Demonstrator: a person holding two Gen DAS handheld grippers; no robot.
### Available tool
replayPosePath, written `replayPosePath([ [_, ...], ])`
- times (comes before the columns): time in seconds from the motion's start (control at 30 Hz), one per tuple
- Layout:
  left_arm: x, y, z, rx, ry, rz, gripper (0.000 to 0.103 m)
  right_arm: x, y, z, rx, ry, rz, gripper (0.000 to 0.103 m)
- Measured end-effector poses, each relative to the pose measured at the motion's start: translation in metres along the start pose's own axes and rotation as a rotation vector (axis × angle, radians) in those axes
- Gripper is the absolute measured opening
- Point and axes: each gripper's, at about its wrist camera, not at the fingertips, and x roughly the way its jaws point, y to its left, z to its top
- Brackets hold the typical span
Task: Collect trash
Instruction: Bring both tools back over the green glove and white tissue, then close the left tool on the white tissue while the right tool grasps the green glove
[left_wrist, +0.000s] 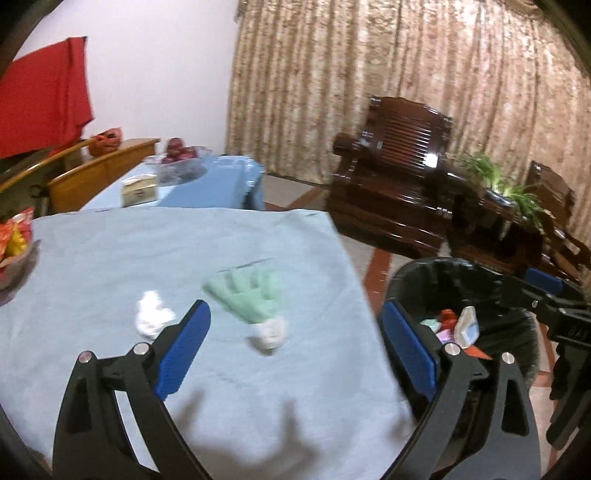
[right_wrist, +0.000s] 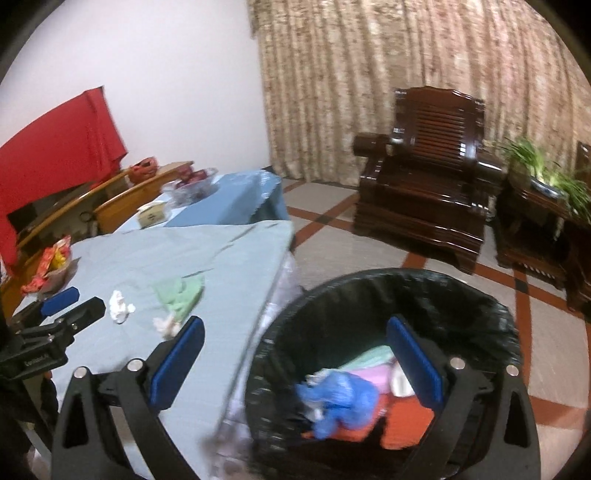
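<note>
A green paper piece with a white wad at its near end (left_wrist: 255, 302) and a crumpled white tissue (left_wrist: 153, 317) lie on the light blue tablecloth (left_wrist: 110, 258). My left gripper (left_wrist: 295, 354) is open and empty above the table, near the green piece. My right gripper (right_wrist: 295, 365) is open and empty over the black-lined trash bin (right_wrist: 388, 295), which holds a blue bag (right_wrist: 340, 402), pink, green and orange scraps. The bin (left_wrist: 436, 284) stands right of the table. The tissue (right_wrist: 120, 306) and green piece (right_wrist: 181, 295) also show in the right wrist view.
A bowl of snack packets (left_wrist: 13, 251) sits at the table's left edge. A second blue-covered table (left_wrist: 207, 184) behind holds a box and a fruit bowl. A dark wooden armchair (right_wrist: 424, 181) and a plant stand (right_wrist: 535, 206) stand on the tiled floor.
</note>
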Motion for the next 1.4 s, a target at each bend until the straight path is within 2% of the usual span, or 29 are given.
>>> replayPosePath([
  [0.2,-0.01,0.045,-0.006,-0.034,-0.002,0.08,0.092,0.022,0.048,0.004,-0.059,0.002,0.057,0.097],
  [0.47,0.0,0.092,-0.012,-0.059,0.013,0.156,0.092,0.068,0.098,0.006,-0.108,0.022,0.101,0.097],
  [0.73,0.043,0.133,-0.018,-0.077,0.061,0.208,0.092,0.124,0.115,0.002,-0.094,0.085,0.095,0.097],
  [0.87,0.072,0.149,-0.023,-0.088,0.108,0.221,0.092,0.146,0.119,0.0,-0.105,0.122,0.093,0.097],
  [1.13,0.117,0.169,-0.03,-0.128,0.186,0.226,0.092,0.192,0.125,-0.01,-0.112,0.195,0.084,0.097],
  [1.33,0.14,0.174,-0.033,-0.156,0.233,0.211,0.092,0.206,0.126,-0.01,-0.111,0.206,0.086,0.097],
  [1.37,0.143,0.174,-0.034,-0.155,0.243,0.209,0.091,0.207,0.126,-0.01,-0.111,0.207,0.086,0.097],
  [1.4,0.147,0.174,-0.035,-0.155,0.253,0.205,0.082,0.208,0.125,-0.01,-0.111,0.208,0.087,0.097],
])
